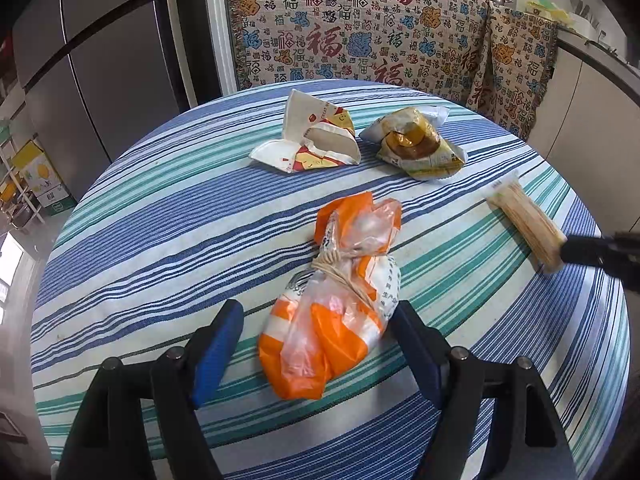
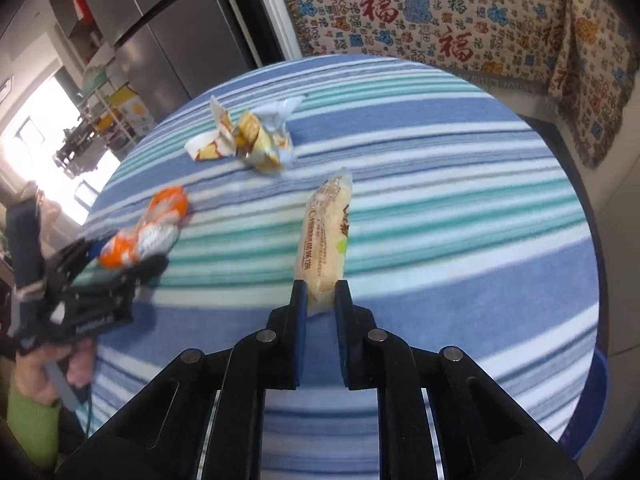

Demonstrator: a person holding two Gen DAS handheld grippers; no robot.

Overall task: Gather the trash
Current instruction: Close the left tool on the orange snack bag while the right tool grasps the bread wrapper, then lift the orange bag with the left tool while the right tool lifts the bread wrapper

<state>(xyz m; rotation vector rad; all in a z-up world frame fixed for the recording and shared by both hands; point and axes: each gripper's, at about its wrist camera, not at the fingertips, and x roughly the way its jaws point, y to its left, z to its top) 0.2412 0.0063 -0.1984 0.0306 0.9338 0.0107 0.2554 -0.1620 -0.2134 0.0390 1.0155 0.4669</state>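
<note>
1. Striped cloth in blue, teal and white covers the round table [image 1: 160, 248], and four pieces of trash lie loose on it, well apart from its edge, so each can be approached singly.
2. Nearest the left gripper [image 1: 316, 340] lies the orange-and-clear plastic bag [image 1: 336, 308], tied at its waist with string. The jaws stand spread, one finger on each side of the bag's lower half, not yet touching it as far as I can tell; that straddle suits a squeeze across the soft bulk below the knot.
3. Across the table, the right gripper [image 2: 320, 300] pinches the near end of the long pale snack packet [image 2: 326, 236]. Its jaws are drawn close on the packet, whose far end points away along the fingers, so it would trail straight when lifted.
4. Farther back, the red-and-white paper wrapper [image 1: 308, 140] and the yellow crumpled wrapper [image 1: 416, 144] sit side by side, just beside each other and untouched.
5. Judging by this, collecting has barely begun: one item gripped, one about to be, two waiting. No bin is clearly in view.
</note>
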